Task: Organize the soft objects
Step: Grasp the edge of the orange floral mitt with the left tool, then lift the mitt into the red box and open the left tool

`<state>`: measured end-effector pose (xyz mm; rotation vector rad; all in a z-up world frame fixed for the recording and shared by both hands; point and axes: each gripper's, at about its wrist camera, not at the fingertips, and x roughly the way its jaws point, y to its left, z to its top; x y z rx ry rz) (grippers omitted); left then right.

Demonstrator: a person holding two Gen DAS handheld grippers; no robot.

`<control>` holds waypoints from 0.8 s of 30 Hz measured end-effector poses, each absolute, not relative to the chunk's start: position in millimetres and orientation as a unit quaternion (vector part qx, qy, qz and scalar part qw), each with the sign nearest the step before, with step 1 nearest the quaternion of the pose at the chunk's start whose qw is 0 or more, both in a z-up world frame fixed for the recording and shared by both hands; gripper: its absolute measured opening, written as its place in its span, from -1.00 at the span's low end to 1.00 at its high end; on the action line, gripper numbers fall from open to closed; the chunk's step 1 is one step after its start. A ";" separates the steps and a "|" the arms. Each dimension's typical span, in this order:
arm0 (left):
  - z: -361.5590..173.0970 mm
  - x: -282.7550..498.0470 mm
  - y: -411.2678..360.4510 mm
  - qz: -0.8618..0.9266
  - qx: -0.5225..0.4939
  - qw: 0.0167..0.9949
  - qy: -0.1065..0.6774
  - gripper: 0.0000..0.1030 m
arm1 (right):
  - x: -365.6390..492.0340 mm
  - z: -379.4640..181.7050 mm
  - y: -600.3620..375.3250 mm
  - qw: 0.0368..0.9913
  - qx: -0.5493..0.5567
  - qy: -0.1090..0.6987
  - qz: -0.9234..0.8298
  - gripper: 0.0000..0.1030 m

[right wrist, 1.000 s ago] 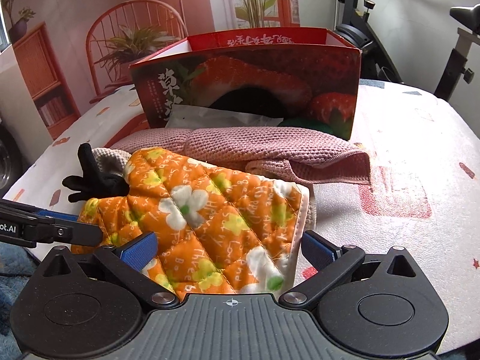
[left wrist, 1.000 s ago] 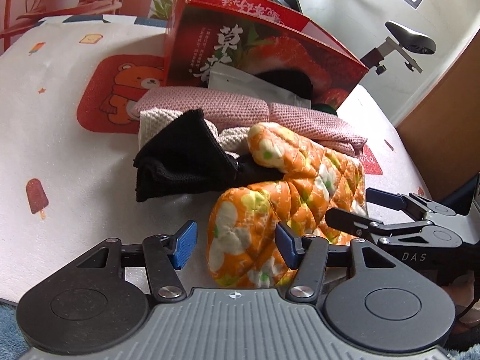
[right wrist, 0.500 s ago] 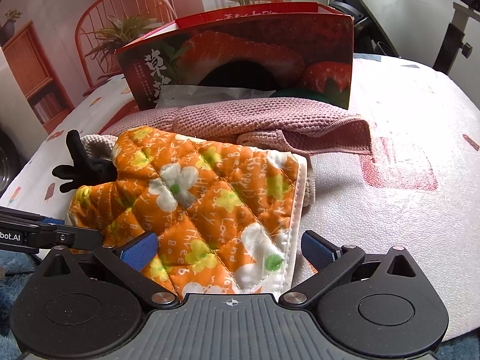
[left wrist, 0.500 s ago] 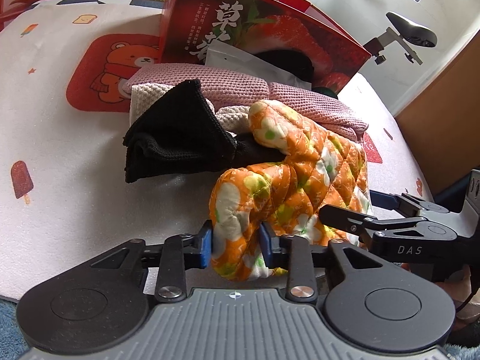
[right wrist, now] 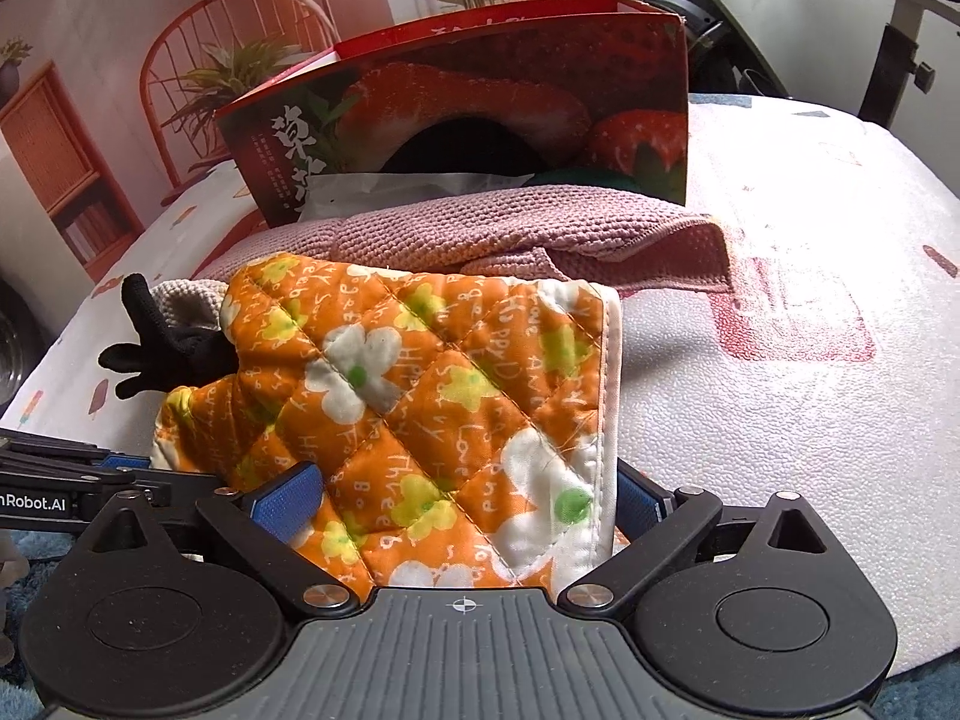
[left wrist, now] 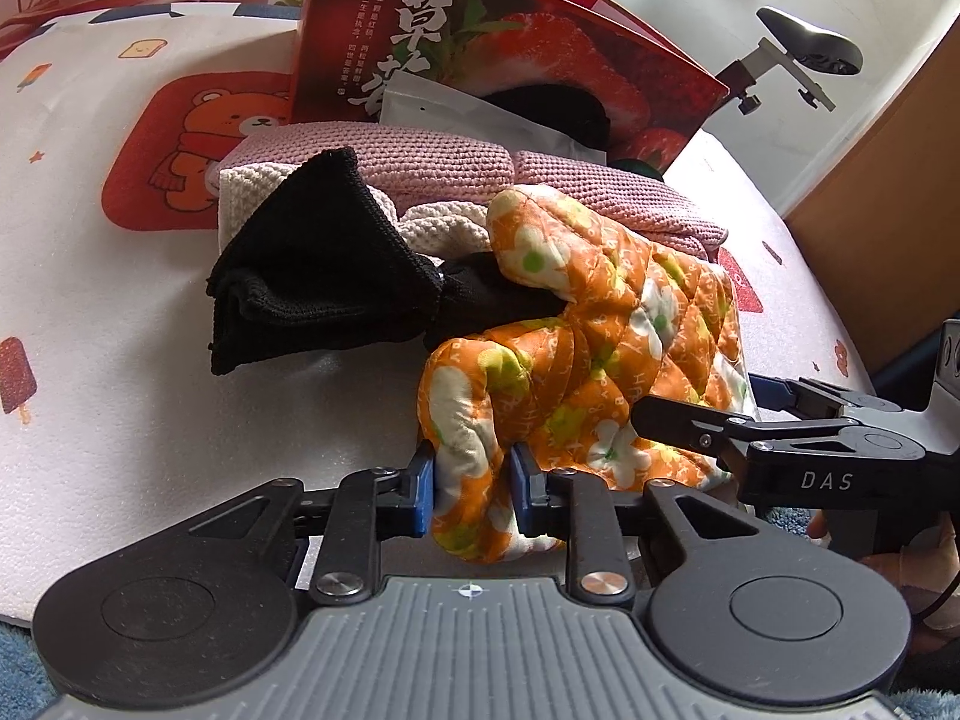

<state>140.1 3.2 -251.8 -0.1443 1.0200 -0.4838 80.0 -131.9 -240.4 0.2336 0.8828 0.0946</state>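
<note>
One orange floral quilted oven mitt (left wrist: 606, 324) lies on the bench (left wrist: 120, 372) beside one black knitted cloth (left wrist: 312, 276). The left tool (left wrist: 471, 486) is closing, pinching the mitt's tip; the right tool (right wrist: 462, 498) is spread around its cuff.

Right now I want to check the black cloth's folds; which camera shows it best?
The left wrist view: the black cloth lies in full sight, folded, on the white knit beside the mitt. The right wrist view shows only a dark scrap poking out behind the mitt.
</note>
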 end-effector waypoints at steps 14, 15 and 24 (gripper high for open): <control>-225.7 122.0 7.2 -0.234 -0.042 0.879 0.413 -0.76 | 61.5 -210.4 -144.7 0.928 0.119 0.350 0.037 -0.84; -222.8 120.2 8.4 -0.234 -0.042 0.883 0.404 -0.76 | 60.1 -207.0 -144.5 0.932 0.116 0.341 0.041 -0.84; -206.6 116.0 14.3 -0.224 -0.048 0.904 0.360 -0.77 | 58.9 -182.1 -132.4 0.953 0.067 0.287 0.069 -0.84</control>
